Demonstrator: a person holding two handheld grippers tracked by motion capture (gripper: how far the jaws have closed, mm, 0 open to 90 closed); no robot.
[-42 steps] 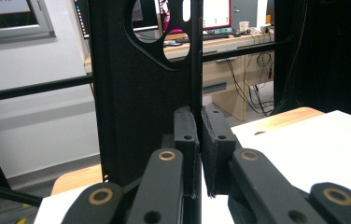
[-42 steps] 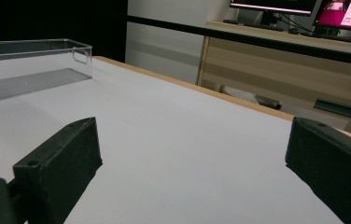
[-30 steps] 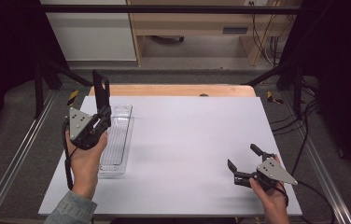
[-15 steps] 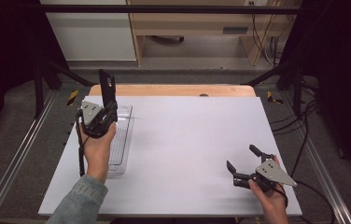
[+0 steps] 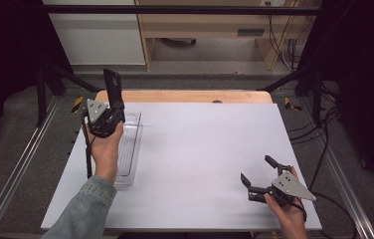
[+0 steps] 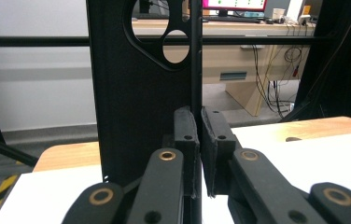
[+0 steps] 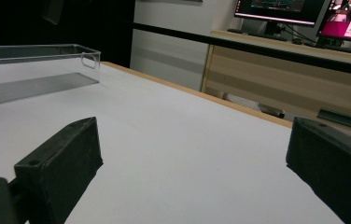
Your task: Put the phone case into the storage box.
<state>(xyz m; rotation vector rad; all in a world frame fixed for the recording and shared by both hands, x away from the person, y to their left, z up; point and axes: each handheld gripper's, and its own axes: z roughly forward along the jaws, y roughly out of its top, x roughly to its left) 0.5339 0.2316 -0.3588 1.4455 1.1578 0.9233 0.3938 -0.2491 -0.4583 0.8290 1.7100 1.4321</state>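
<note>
A thin black phone case [image 5: 112, 83] with round camera cut-outs stands upright in my left gripper [image 5: 117, 105], which is shut on its lower edge. In the left gripper view the case [image 6: 136, 93] rises between the two pads, and the left gripper [image 6: 198, 121] pinches it. It hangs over the far end of a clear plastic tray [image 5: 129, 144] lying along the table's left side. My right gripper [image 5: 257, 168] rests low near the front right corner, jaws wide open and holding nothing; its own view shows the right gripper [image 7: 192, 154] over bare white surface.
A white table top [image 5: 200, 144] has a wooden strip [image 5: 185, 96] along its far edge. The tray [image 7: 33, 70] looks empty from the right gripper view. Metal rails run along both sides, with desks and cables beyond.
My left hand has carried the phone case farther from me and a little to the right, over the tray's far end. The right hand has stayed put.
</note>
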